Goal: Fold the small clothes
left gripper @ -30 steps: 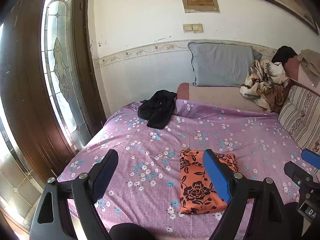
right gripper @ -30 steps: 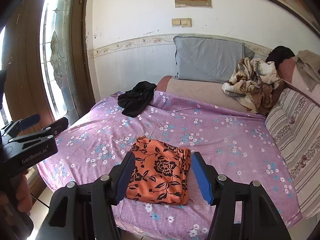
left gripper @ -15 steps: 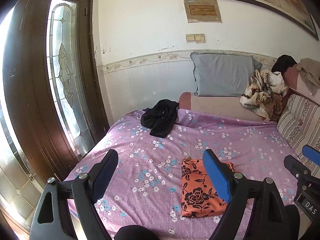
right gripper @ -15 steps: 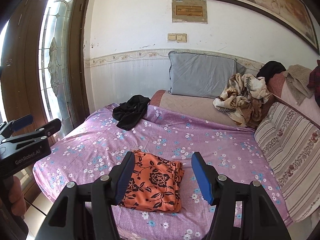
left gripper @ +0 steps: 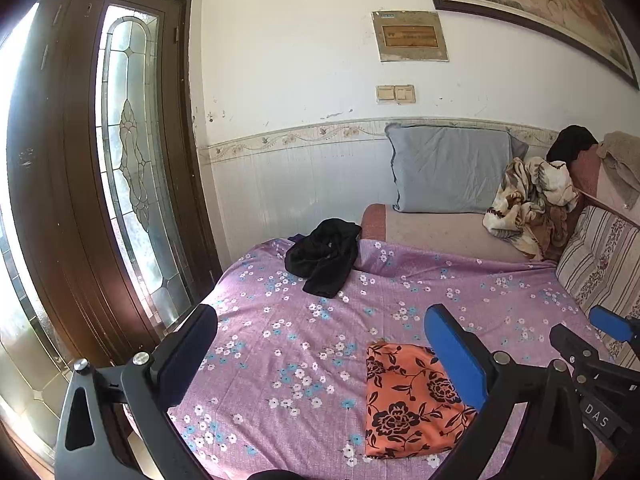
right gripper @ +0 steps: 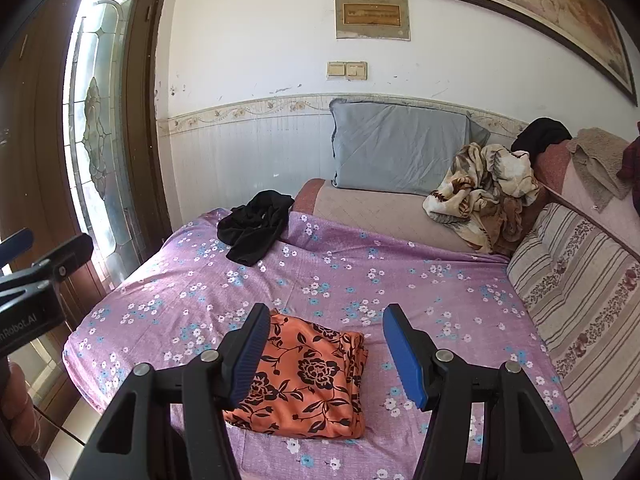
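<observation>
Folded orange floral garment [right gripper: 308, 380] on purple floral bedsheet [right gripper: 360, 272]; left gripper [left gripper: 320, 356] jaws opening, empty; right gripper [right gripper: 324, 356] jaws apart, empty.

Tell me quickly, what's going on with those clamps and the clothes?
Left hand-held gripper opening, empty. Right hand-held gripper open, empty. Orange cloth folded on bed; black garment unfolded. Nothing in the way.

Folded orange floral cloth [right gripper: 308, 384] lies on the purple bedsheet [right gripper: 340, 276] beneath empty right tongs [right gripper: 324, 356].
</observation>
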`<state>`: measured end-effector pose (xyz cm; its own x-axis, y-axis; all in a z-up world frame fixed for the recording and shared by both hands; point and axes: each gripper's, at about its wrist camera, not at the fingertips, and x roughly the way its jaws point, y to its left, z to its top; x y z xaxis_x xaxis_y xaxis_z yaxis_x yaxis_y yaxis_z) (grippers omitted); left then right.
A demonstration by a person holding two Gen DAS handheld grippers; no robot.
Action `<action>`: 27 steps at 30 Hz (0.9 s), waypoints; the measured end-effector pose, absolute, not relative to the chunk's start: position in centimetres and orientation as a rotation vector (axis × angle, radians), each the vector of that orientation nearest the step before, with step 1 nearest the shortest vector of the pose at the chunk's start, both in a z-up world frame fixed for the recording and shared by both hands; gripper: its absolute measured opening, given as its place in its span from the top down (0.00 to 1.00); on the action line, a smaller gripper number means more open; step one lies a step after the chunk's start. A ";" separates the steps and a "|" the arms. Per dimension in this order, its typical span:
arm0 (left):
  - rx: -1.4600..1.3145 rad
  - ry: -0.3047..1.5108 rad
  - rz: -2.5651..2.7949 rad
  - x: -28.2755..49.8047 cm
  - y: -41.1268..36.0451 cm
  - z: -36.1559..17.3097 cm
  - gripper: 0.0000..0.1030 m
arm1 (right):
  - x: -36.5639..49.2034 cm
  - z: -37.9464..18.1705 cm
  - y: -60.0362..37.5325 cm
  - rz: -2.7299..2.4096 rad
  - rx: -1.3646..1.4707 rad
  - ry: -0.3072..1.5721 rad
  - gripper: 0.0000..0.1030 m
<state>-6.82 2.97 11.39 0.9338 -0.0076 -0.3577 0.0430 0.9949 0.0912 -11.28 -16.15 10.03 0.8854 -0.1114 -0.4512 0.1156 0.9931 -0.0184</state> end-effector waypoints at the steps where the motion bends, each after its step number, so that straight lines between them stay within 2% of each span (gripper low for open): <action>1: 0.096 0.367 -0.030 -6.6 2.9 11.4 0.00 | -11.1 9.9 -16.2 -0.118 0.009 0.470 0.39; 15: 0.088 0.551 -0.056 -4.7 1.8 6.0 0.00 | -10.6 5.0 -19.1 -0.159 0.080 0.617 0.39; 27: 0.126 0.585 -0.031 -7.7 3.0 4.5 0.00 | -12.7 4.6 -17.4 -0.111 0.075 0.634 0.39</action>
<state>-7.71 3.01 4.48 0.8335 0.0062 -0.5525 0.0653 0.9918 0.1096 -12.67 -17.36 4.64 0.7999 -0.0804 -0.5947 0.1265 0.9913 0.0361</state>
